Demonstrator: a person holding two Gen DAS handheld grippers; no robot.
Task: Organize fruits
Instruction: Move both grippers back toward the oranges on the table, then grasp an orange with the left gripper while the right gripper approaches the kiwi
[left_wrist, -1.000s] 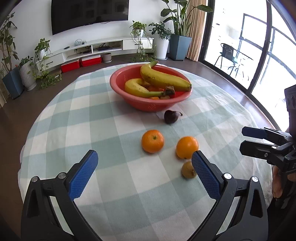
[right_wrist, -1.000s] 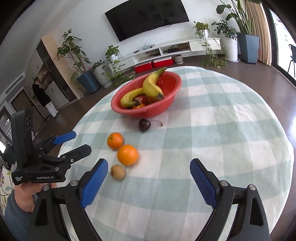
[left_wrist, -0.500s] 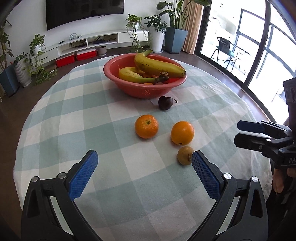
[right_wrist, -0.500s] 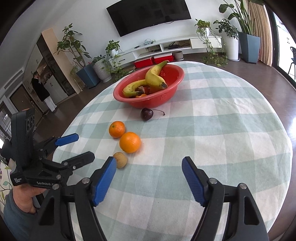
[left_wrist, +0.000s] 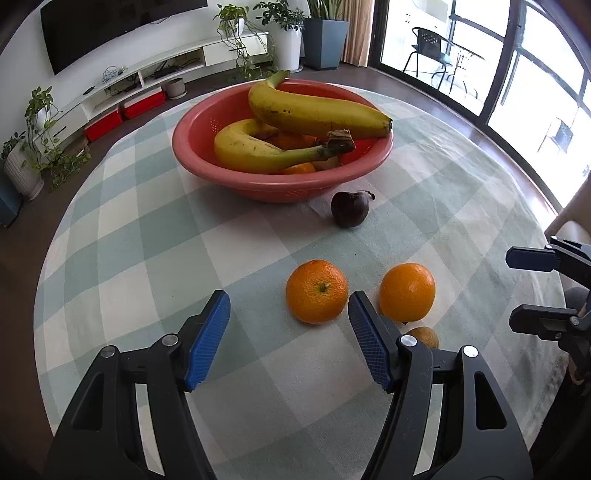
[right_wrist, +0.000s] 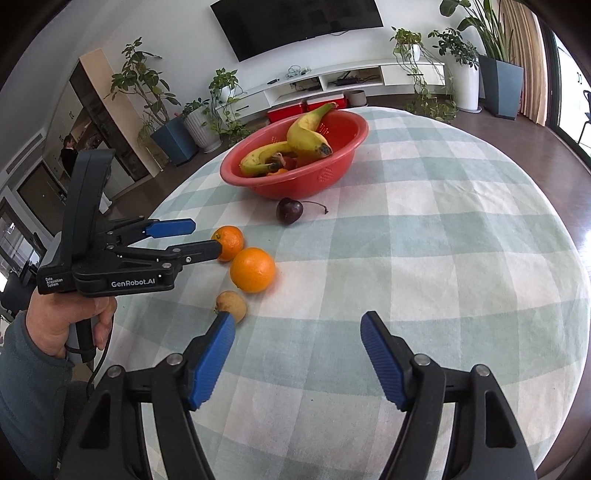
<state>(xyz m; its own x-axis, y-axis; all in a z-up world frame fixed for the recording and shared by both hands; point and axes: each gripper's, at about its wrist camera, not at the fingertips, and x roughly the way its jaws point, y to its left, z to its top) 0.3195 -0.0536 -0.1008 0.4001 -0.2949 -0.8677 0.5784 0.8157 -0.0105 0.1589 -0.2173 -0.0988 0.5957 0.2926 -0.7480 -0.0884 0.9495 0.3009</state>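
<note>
A red bowl (left_wrist: 229, 177) (right_wrist: 332, 177) holds two bananas (left_wrist: 314, 110) and smaller fruit. On the checked cloth in front of it lie a dark cherry (left_wrist: 349, 208) (right_wrist: 289, 210), a mandarin (left_wrist: 317, 291) (right_wrist: 229, 242), an orange (left_wrist: 407, 291) (right_wrist: 253, 269) and a small brown fruit (left_wrist: 423, 336) (right_wrist: 232, 305). My left gripper (left_wrist: 289, 300) (right_wrist: 205, 236) is closing, its jaws half apart. The mandarin sits just past its tips, by the right finger, and no pad presses it. My right gripper (right_wrist: 295, 321) (left_wrist: 509, 288) is open over bare cloth, its left fingertip beside the brown fruit.
The round table's cloth (right_wrist: 443, 258) stretches wide to the right of the fruit. A person's hand (right_wrist: 66, 325) holds the left gripper at the table's left edge. Plants, a TV shelf and a window stand beyond, with a person (right_wrist: 68, 151) far off.
The left gripper has come forward and down to the mandarin, and its jaws have narrowed from wide to about half. The right gripper's jaws narrowed a little, and the hand stayed put.
</note>
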